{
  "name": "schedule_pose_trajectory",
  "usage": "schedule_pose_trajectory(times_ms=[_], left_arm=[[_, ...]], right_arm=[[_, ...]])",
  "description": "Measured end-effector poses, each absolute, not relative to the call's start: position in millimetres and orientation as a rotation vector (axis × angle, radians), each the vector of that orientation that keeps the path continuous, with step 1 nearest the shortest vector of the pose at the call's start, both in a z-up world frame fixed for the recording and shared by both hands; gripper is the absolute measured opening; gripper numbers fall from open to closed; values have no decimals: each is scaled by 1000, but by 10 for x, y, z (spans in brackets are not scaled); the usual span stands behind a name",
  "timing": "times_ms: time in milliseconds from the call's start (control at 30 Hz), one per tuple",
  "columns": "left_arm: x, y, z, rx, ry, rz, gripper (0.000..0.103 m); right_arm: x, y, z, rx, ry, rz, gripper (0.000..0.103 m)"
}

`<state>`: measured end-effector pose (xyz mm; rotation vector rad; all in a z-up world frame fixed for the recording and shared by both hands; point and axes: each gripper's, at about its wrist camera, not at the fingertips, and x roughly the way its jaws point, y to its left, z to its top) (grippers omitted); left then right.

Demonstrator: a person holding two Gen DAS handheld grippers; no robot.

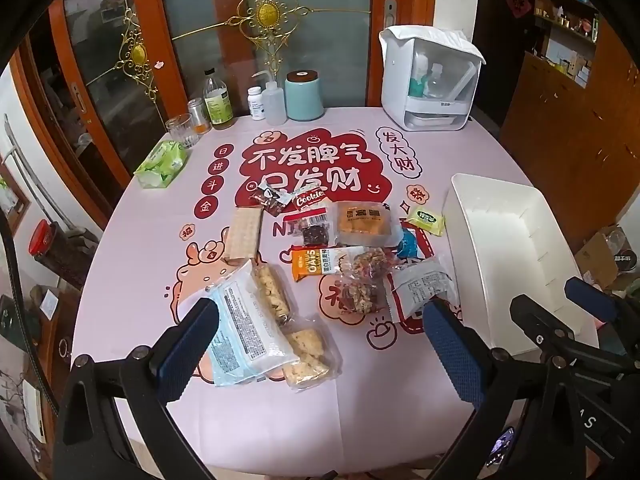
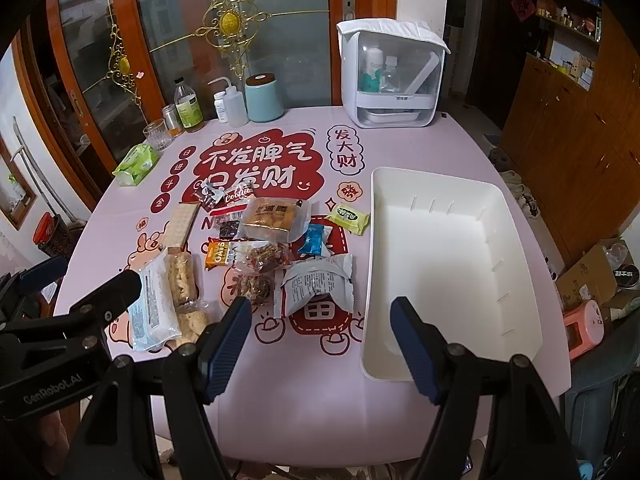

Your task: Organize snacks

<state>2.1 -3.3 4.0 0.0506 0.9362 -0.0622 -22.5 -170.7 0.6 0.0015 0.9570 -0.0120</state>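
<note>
Pink surface (image 2: 304, 392) carried scattered snack packets (image 2: 316, 280) beside an empty white bin (image 2: 448, 248), both grippers' jaws spread, gripping nothing.

Two grippers poised, both empty
Left gripper (image 1: 320, 340) gapes wide, tilted steeply downward; right gripper (image 2: 320, 340) (somewhat narrower) tilts alike, its neighbour at nine o'clock.
</note>
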Motion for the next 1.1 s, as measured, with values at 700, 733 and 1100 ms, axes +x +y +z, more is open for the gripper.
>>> schedule_pose_trajectory(times_ms=[700, 733, 1100], left_arm=[[-9, -26, 23, 41, 937, -65, 101], [-9, -25, 23, 42, 937, -65, 101], [-28, -18, 21, 39, 938, -65, 101]], right_arm=[[-245, -1705, 19, 4, 957, -12, 73], [-243, -1706, 20, 4, 958, -12, 73], [-249, -1718, 9, 6, 956, -12, 73]])
